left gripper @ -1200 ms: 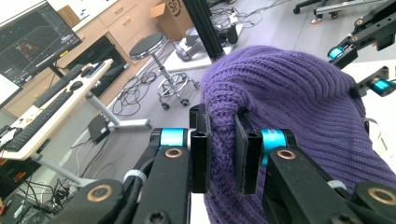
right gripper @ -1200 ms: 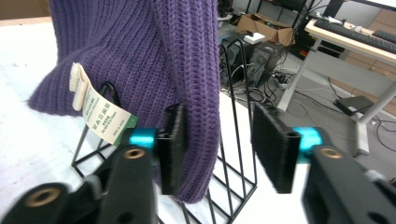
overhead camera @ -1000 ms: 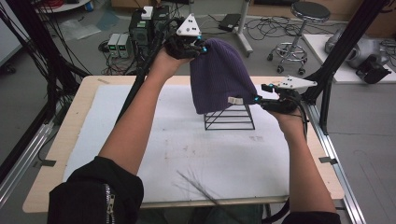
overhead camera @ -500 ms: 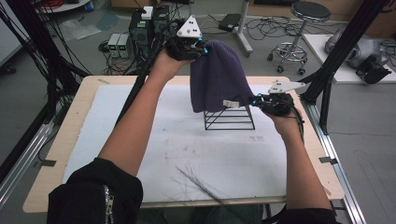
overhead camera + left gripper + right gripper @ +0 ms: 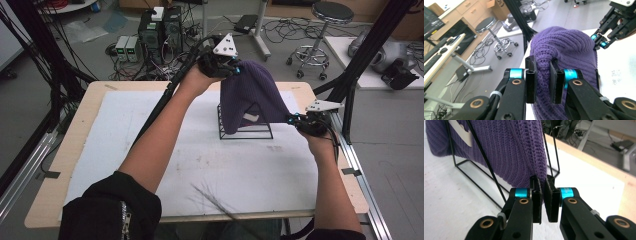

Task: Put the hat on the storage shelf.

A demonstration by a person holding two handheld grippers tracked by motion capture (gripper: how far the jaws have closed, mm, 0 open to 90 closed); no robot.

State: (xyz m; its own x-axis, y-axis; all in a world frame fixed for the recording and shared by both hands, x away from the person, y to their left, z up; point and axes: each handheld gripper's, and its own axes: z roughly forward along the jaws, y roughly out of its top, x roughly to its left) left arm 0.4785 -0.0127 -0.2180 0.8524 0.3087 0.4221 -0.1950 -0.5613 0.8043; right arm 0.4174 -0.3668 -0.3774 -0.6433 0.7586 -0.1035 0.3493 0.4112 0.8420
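While the person's left arm reaches long and nearly straight across the table (image 5: 125, 165), its left gripper (image 5: 226, 67) is held high above the far edge, wrist lifted, grey plate upward. Seen in the left gripper view, the left gripper (image 5: 543, 75) has its jaws drawn in on a thick fold at the crown of a purple knit hat (image 5: 564, 52), the ribbed cloth bulging up between and above them. From that pinch the hat (image 5: 252, 100) hangs down and away, spreading over a black wire stand (image 5: 245, 131) that sits on the white sheet below and just in front of the left gripper. Lower and nearer the table's right edge, the right forearm comes up from the bottom with the wrist bent slightly inward, and the right gripper (image 5: 300, 120) sits level with the hat's lower rim. The right gripper view shows the right gripper (image 5: 543, 191) with jaws almost together, only a narrow slit left, the hat's hem (image 5: 540, 165) caught at their tips; the knit rises straight up ahead of them, and the stand's thin black rods (image 5: 481, 155) cross just to their left, with a white label (image 5: 464, 135) further left on the cloth. The other gripper (image 5: 614, 27) appears beyond the hat in the left gripper view.
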